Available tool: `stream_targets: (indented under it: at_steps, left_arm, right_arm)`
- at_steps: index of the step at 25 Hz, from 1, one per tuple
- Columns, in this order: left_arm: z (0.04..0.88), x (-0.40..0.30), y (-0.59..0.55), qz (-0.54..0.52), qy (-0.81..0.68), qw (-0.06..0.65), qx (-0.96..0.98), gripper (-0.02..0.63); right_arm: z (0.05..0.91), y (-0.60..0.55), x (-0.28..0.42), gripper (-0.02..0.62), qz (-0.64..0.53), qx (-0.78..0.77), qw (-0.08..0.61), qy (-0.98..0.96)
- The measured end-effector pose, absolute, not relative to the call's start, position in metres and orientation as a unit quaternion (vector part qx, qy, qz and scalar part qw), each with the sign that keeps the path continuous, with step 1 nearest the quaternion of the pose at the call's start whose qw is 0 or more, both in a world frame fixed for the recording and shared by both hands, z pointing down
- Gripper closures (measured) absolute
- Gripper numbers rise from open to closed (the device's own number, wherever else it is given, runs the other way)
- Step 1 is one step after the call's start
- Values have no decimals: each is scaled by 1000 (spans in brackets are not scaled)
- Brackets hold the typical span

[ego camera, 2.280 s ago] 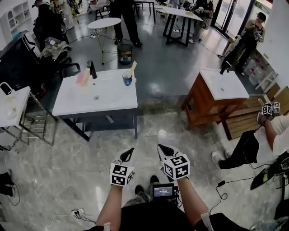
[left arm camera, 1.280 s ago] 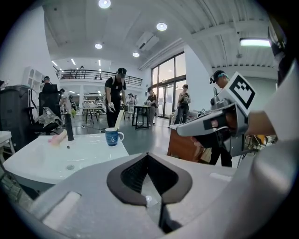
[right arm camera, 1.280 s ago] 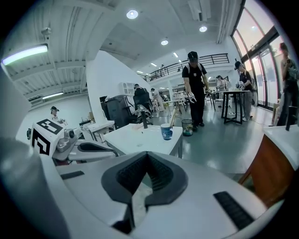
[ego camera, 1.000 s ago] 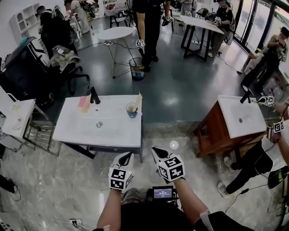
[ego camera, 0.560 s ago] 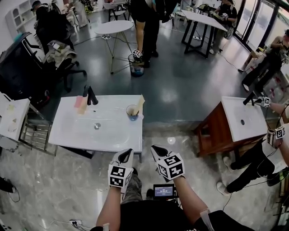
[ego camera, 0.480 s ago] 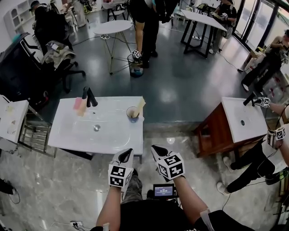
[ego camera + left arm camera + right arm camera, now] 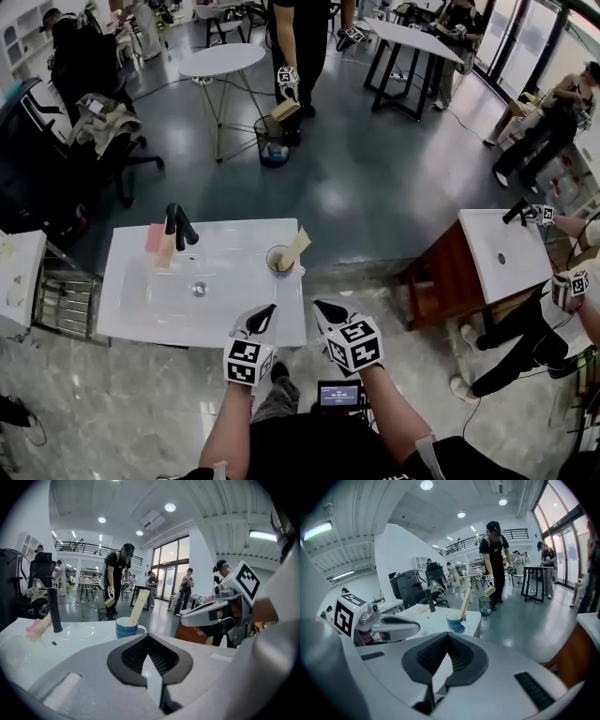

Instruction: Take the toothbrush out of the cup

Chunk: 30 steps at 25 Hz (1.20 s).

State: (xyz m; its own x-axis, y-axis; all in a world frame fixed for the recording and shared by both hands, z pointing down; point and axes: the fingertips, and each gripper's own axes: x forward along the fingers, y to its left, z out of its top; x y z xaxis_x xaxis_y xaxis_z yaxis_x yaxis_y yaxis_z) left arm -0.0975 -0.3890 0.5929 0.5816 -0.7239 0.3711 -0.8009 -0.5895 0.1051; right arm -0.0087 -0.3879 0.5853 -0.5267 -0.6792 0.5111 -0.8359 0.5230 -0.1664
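A blue cup (image 7: 278,260) stands at the back right corner of a white washbasin counter (image 7: 141,309). A cream, flat toothbrush (image 7: 294,247) leans out of it to the right. My left gripper (image 7: 265,313) hangs over the counter's front right edge, short of the cup, its jaws shut and empty. My right gripper (image 7: 324,308) is level with it, just off the counter's right side, also shut and empty. The left gripper view has the cup (image 7: 126,626) and toothbrush (image 7: 138,604) ahead. In the right gripper view the cup (image 7: 455,620) and toothbrush (image 7: 465,603) stand ahead, slightly left.
A black faucet (image 7: 176,225) and a pink thing (image 7: 155,238) sit at the counter's back left. A wooden cabinet with a white basin (image 7: 502,255) stands to the right, a person (image 7: 553,319) beside it. A person (image 7: 292,37), a bin (image 7: 271,142) and a round table (image 7: 222,61) lie beyond.
Both grippers have come forward together to the washbasin counter, which now lies right under the left one. The cup is nearer. Both jaws stay shut.
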Motion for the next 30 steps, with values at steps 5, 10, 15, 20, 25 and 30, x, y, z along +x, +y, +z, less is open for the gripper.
stream_targets:
  at_steps: [5,10,15,20,25,30]
  left_arm:
    - [590,-101,-412,151,-412,130,889,597]
    - [594,-104,-428,157,-398,130,895,597]
    - [601,-101,-438,164,-389,134,897,597]
    - [598,-95,-451,167,-395,133,894,597]
    - [597,-87,-460,174,-402,132,889,597]
    - [585,-91,-478,171,-420,117,883,597]
  right_arm:
    - [581,-410,-16,586,205,461,195,-841]
    - [583,-424,-21,586,209,470,192,-836]
    - [588,-433,-20,586,215,471,194,-833]
    - [586,-450,-17,586,212,462,194,-839]
    - [580,-467,-12,586,207,450,189,-848]
    - [573,-484,-11,586,203,440,183,-856]
